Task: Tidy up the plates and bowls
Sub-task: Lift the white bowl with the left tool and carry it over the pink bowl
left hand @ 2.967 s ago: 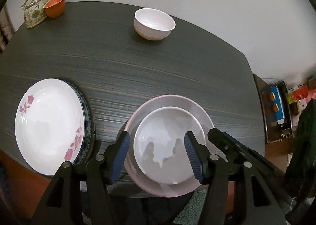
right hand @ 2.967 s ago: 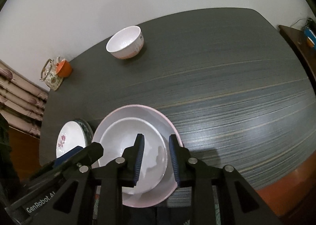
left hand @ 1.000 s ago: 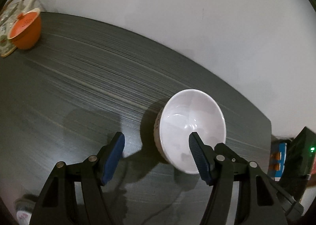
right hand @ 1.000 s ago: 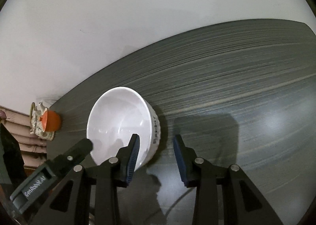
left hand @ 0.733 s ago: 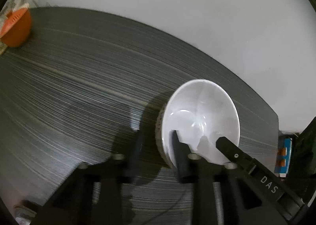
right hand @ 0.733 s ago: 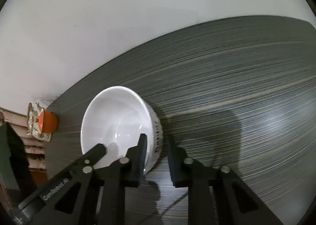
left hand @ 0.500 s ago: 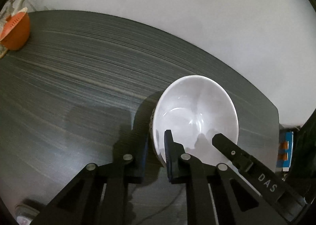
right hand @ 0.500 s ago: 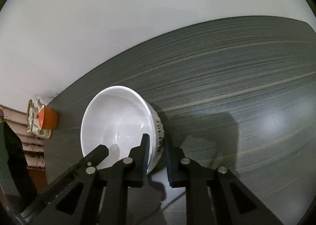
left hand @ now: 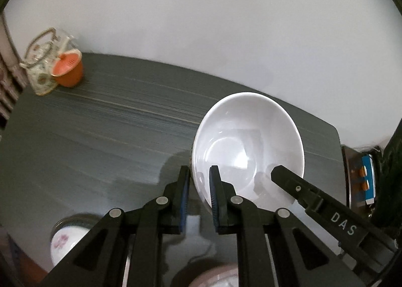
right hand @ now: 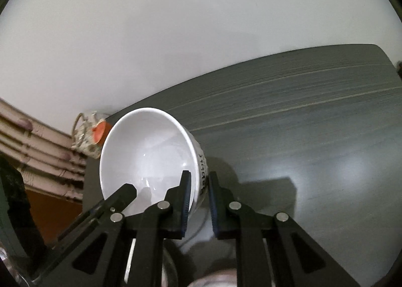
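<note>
While a second ago both sets of jaws stood spread on either side of the rim, each is now pinching the white bowl [left hand: 247, 146] by its wall, one pad inside and one outside. The left gripper [left hand: 199, 194] has the rim on its side and the right gripper [right hand: 198, 192] has the opposite rim. The bowl sat flat on the dark table [left hand: 100, 136] then; now it looks clear of the surface, with its shadow spread loose beneath it, so I judge the lift has begun. That would make this the carrying stage: of the 2 bowls I can pick out, this one was the stray, and the likely aim is to nest it with the others.

The held bowl is empty, with only glare on its glaze and dark lettering on its outer wall in the right view. At the bottom edge of the left view there is a pale pink rim, the pink plate [left hand: 213, 277] with something white in it; too little shows to say more. To the lower left sits the floral plate [left hand: 62, 241], bare apart from its pink flowers. At the far corner the teapot [left hand: 41, 65] stands with the orange cup [left hand: 67, 69] touching it, well apart from the work.
</note>
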Motion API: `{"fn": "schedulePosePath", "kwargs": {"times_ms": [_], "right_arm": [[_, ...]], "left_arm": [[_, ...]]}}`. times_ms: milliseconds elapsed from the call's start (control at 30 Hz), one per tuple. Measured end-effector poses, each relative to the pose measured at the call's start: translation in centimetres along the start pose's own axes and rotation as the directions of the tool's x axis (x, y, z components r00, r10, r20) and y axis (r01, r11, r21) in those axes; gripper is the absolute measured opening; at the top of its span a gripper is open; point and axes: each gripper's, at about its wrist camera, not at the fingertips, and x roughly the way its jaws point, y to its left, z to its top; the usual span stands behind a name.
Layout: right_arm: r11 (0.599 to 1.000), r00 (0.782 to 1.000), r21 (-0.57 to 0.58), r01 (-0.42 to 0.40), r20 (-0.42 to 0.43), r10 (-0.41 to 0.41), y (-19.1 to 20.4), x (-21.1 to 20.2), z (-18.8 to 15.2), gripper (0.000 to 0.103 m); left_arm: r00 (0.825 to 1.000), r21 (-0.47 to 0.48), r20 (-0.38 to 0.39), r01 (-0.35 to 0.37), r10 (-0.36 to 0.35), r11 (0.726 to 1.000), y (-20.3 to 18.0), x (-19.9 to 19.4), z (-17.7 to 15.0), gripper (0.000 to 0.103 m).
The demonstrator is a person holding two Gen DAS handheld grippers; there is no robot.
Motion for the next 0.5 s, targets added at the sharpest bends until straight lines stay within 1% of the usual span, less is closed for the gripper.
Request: {"fn": "schedulePosePath", "kwargs": {"times_ms": [167, 267, 300, 367, 500], "right_arm": [[0.999, 0.999, -0.044, 0.010, 0.035, -0.009, 1.3, -3.3, -3.2, 0.014], [0.998, 0.998, -0.068, 0.017, 0.056, -0.014, 2.4, -4.2, -5.4, 0.014], [0.997, 0.998, -0.069, 0.018, 0.061, -0.014, 2.5, -4.5, -6.1, 0.014], [0.997, 0.997, -0.074, 0.022, 0.069, -0.017, 2.4, -5.1, -7.5, 0.014], [0.998, 0.997, -0.056, 0.032, 0.072, -0.028, 2.6, -5.0, -10.5, 0.014]], "left_arm": [[0.999, 0.038, 0.043, -0.008, 0.007, 0.999, -1.3, -4.4, -3.5, 0.015], [0.999, 0.034, 0.053, 0.007, -0.008, 0.999, -0.9, -6.6, -5.6, 0.015], [0.998, 0.030, 0.059, 0.010, -0.012, 0.999, -0.4, -7.3, -5.9, 0.015], [0.998, 0.026, 0.068, 0.014, -0.016, 1.000, -0.3, -8.2, -7.3, 0.015], [0.998, 0.022, 0.064, 0.020, -0.021, 1.000, 0.4, -8.4, -10.1, 0.015]]}}
